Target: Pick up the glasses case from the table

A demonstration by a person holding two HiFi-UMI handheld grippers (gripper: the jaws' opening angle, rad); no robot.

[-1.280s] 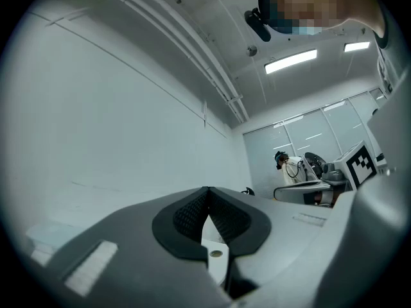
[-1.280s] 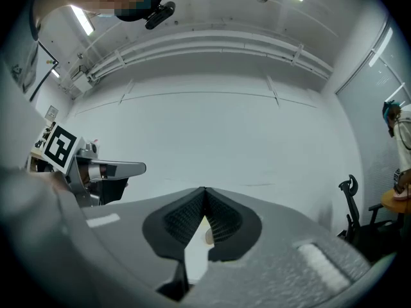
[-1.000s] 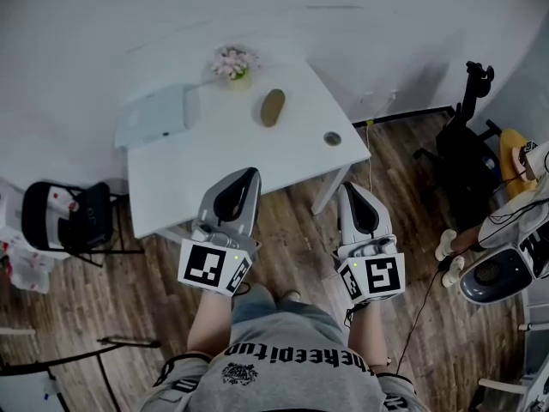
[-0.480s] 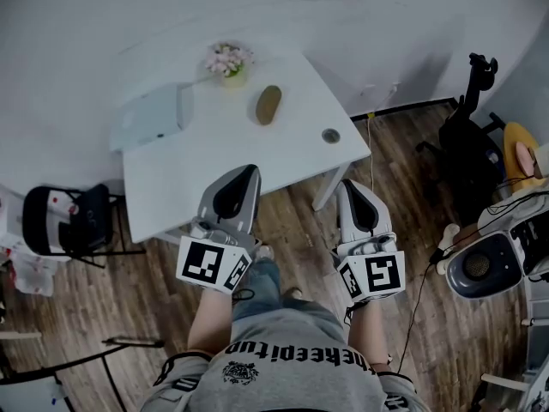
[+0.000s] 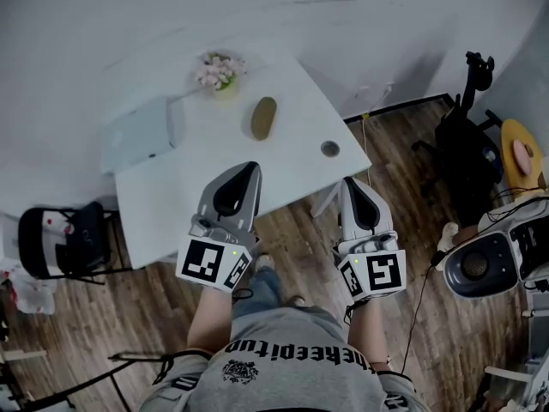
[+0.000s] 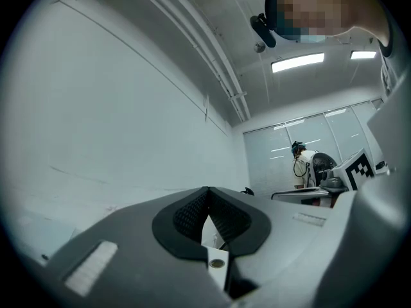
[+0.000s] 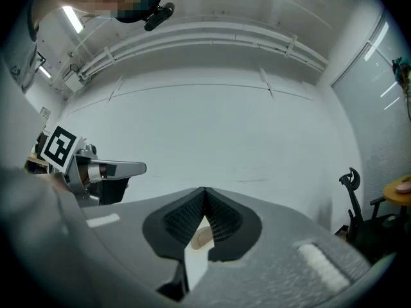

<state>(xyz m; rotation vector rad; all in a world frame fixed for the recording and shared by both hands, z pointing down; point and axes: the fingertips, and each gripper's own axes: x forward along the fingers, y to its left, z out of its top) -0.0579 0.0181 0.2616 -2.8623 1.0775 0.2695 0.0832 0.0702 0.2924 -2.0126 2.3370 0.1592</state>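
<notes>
The pick-up has not begun. The glasses case (image 5: pixel 263 118) lies untouched on the white surface (image 5: pixel 197 204), in its far half, between the flower pot (image 5: pixel 218 72) at the far edge and a small round object (image 5: pixel 330 148) near the right corner. Neither gripper is near it.

The left gripper (image 5: pixel 247 170) hangs over the near edge of the surface, pointing roughly toward the case. Its fingers (image 6: pixel 186 217) are pressed tip to tip with nothing between them. The right gripper (image 5: pixel 352 184) is off the surface, over the wooden floor (image 5: pixel 292 247) beside the right corner. Its fingers (image 7: pixel 221 220) are likewise closed together and empty, and the tan case shows only in the distance behind them.

By my judgement everything is left to do: reach across, spread one pair of fingers, close on the case and lift it.

As for containers, the case is closed, so I cannot tell what is in it. The pot holds a small bunch of pale pink flowers. A flat grey laptop (image 5: pixel 137 134) lies closed at the left edge. The round object is too small to tell whether it holds anything.
</notes>
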